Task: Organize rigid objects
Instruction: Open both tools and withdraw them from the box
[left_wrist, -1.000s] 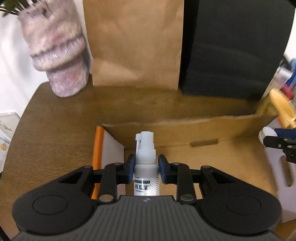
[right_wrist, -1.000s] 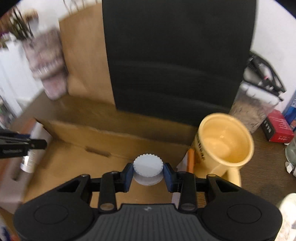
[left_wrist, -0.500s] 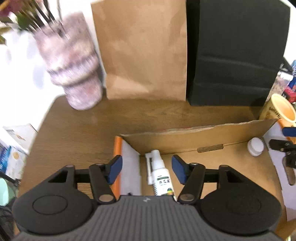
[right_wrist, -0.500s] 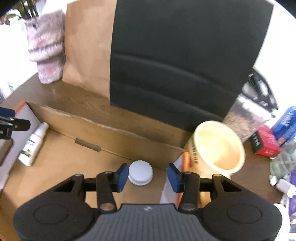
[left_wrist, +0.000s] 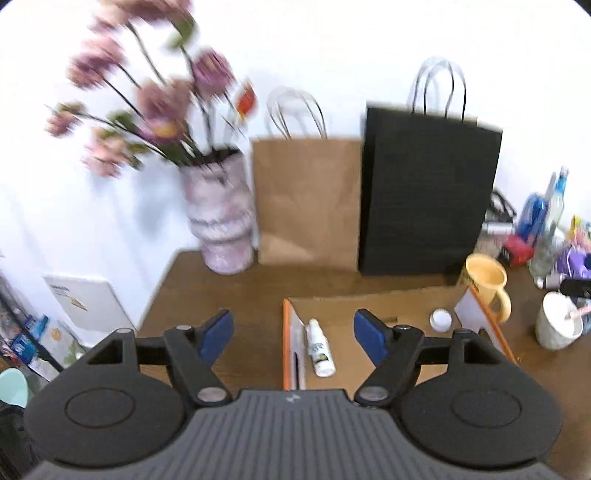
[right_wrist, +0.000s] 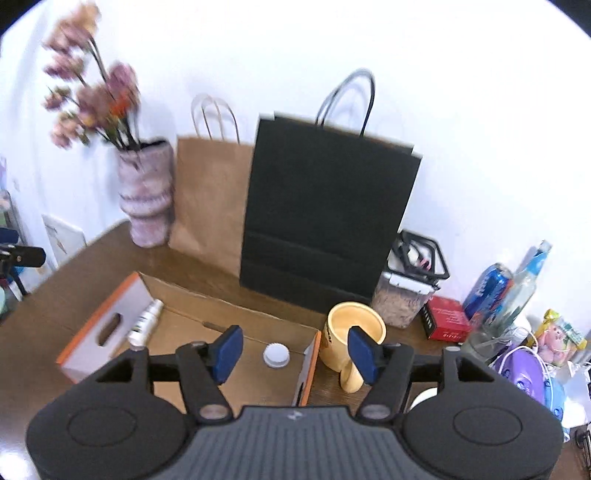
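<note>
A shallow cardboard box (left_wrist: 369, 297) (right_wrist: 192, 291) sits on the wooden table. A white spray bottle (left_wrist: 320, 348) (right_wrist: 145, 322) lies on its side at the box's left end. A small white round jar (left_wrist: 441, 319) (right_wrist: 276, 355) stands at the box's right end. My left gripper (left_wrist: 293, 334) is open and empty, raised high above and in front of the box. My right gripper (right_wrist: 293, 349) is open and empty, raised above the box's right end.
A yellow mug (left_wrist: 485, 282) (right_wrist: 351, 336) stands just right of the box. A brown paper bag (left_wrist: 308, 199), a black paper bag (left_wrist: 424, 195) and a pink vase of flowers (left_wrist: 221, 210) line the back wall. Bottles, a red box and clutter (right_wrist: 498, 306) fill the right side. A white cup (left_wrist: 557, 319) stands at right.
Both grippers let go: the spray bottle and the white jar now rest in the box. Both grippers opened wide and pulled up and back from the box.
</note>
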